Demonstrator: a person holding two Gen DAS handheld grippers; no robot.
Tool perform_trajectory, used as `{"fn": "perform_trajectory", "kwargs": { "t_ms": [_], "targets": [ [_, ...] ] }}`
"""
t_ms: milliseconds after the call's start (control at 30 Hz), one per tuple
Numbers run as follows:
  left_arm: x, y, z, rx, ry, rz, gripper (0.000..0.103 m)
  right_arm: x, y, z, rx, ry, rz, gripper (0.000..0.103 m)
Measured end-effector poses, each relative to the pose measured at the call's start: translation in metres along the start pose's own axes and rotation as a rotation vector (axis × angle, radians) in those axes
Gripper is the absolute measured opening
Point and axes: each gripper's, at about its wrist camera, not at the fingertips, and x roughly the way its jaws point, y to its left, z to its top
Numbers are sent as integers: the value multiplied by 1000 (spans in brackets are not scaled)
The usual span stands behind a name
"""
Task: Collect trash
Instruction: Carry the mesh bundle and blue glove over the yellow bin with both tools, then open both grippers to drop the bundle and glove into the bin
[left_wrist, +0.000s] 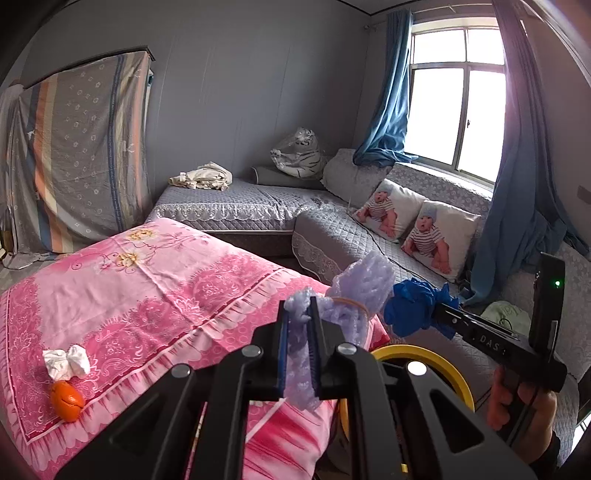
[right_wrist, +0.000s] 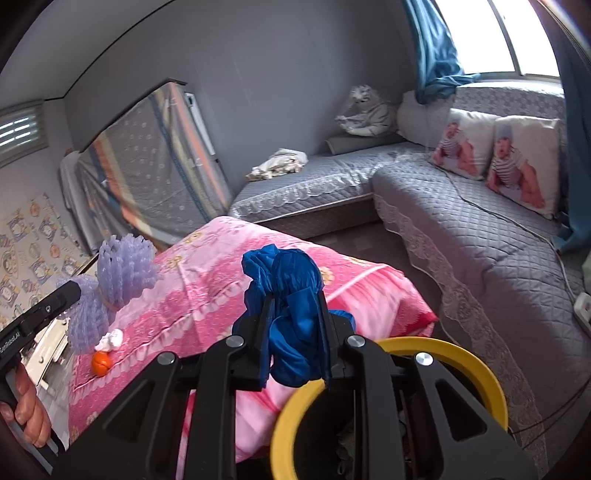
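Note:
My left gripper (left_wrist: 298, 314) is shut on a lilac foam fruit net (left_wrist: 354, 291) tied with a rubber band, held above the pink table's near corner. My right gripper (right_wrist: 295, 295) is shut on a crumpled blue plastic bag (right_wrist: 291, 288); in the left wrist view that blue bag (left_wrist: 413, 306) hangs just right of the net. A bin with a yellow rim (right_wrist: 461, 358) stands directly below both grippers, beside the table. A crumpled white tissue (left_wrist: 66, 362) and an orange peel (left_wrist: 66, 400) lie on the pink cloth (left_wrist: 147, 295) at its left edge.
A grey quilted corner sofa (right_wrist: 461, 229) runs along the right and back, with two baby-print cushions (left_wrist: 410, 221), a plush toy (left_wrist: 295, 155) and a bundled cloth (left_wrist: 203, 177). A covered mattress (left_wrist: 81, 155) leans on the back wall. Blue curtains (left_wrist: 524, 184) hang by the window.

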Motion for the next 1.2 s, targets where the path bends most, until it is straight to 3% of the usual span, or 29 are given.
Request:
{"fn": "perform_trajectory", "kwargs": {
  "t_ms": [333, 800, 1067, 1133, 1200],
  "targets": [
    [68, -50, -33, 29, 158, -114, 9, 2, -65, -25, 108, 26, -115, 19],
    [133, -82, -77, 45, 347, -170, 9, 4, -109, -58, 198, 72, -172, 21],
    [141, -91, -87, 52, 394, -205, 9, 5, -122, -63, 235, 75, -181, 25],
    [139, -91, -87, 51, 387, -198, 10, 3, -123, -63, 239, 65, -196, 31],
    [138, -90, -87, 45, 387, -202, 18, 1, -127, -62, 249, 55, -214, 36]
  ]
}}
